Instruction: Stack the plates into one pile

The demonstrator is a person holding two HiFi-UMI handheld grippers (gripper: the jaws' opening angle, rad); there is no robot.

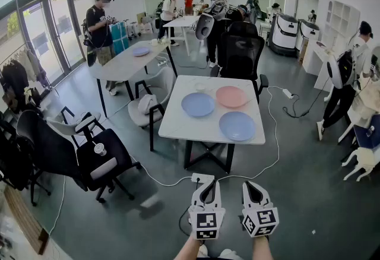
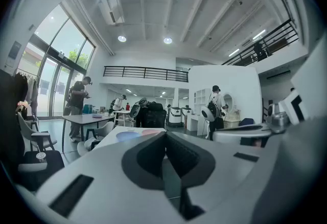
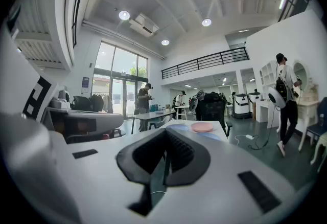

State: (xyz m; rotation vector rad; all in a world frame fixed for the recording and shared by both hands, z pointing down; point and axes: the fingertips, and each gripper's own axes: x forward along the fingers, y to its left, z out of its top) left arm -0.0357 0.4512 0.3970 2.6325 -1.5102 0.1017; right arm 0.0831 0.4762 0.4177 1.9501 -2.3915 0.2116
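Observation:
Three plates lie apart on a white table [image 1: 178, 125]: a blue plate [image 1: 198, 104] at the left, a pink plate [image 1: 231, 97] behind it to the right, and a second blue plate [image 1: 237, 126] at the front right. My left gripper [image 1: 208, 184] and right gripper [image 1: 251, 185] are held side by side low in the head view, well short of the table, both shut and empty. In the left gripper view the left gripper [image 2: 166, 137] points at the table, and in the right gripper view the pink plate [image 3: 202, 127] shows far beyond the right gripper [image 3: 166, 138].
A black office chair [image 1: 240, 54] stands behind the table and a white chair [image 1: 151, 101] at its left. Black chairs [image 1: 98, 161] crowd the left foreground. Cables [image 1: 270, 152] run over the floor by the table. Several people stand at other tables [image 1: 127, 60] behind.

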